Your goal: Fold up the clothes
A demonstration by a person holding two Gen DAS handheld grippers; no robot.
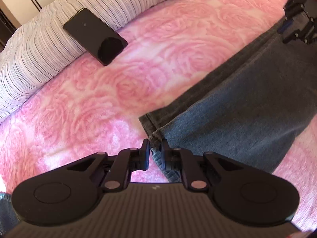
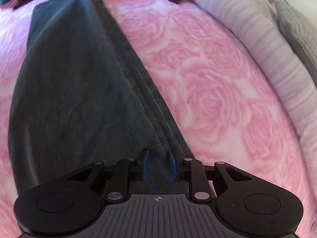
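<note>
The bed (image 1: pixel 83 107) carries a pink blanket (image 2: pixel 214 99) with a rose pattern, which extends ahead of and to both sides of each gripper. A striped pillow (image 1: pixel 39 45) lies at the far left of the left gripper; in the right wrist view it runs along the far right edge.

The jeans (image 1: pixel 237 107) lie stretched flat on the blanket. From the left gripper they extend ahead and to the right. From the right gripper they extend straight ahead and to the left, with a stitched seam (image 2: pixel 138 91) running away from the fingers.

A black phone (image 1: pixel 95 35) rests on the pillow, screen up, well ahead and to the left of the left gripper, apart from the jeans.

The left gripper (image 1: pixel 155 152) is clamped on the hem of the jeans: the hem corner sits between the two fingers, which press against it from both sides.

The right gripper (image 2: pixel 158 164) sits at the opposite end of the jeans. Its blue pads (image 2: pixel 146 164) stand a little apart with the seam edge of the denim between them; whether they pinch the denim cannot be told.
</note>
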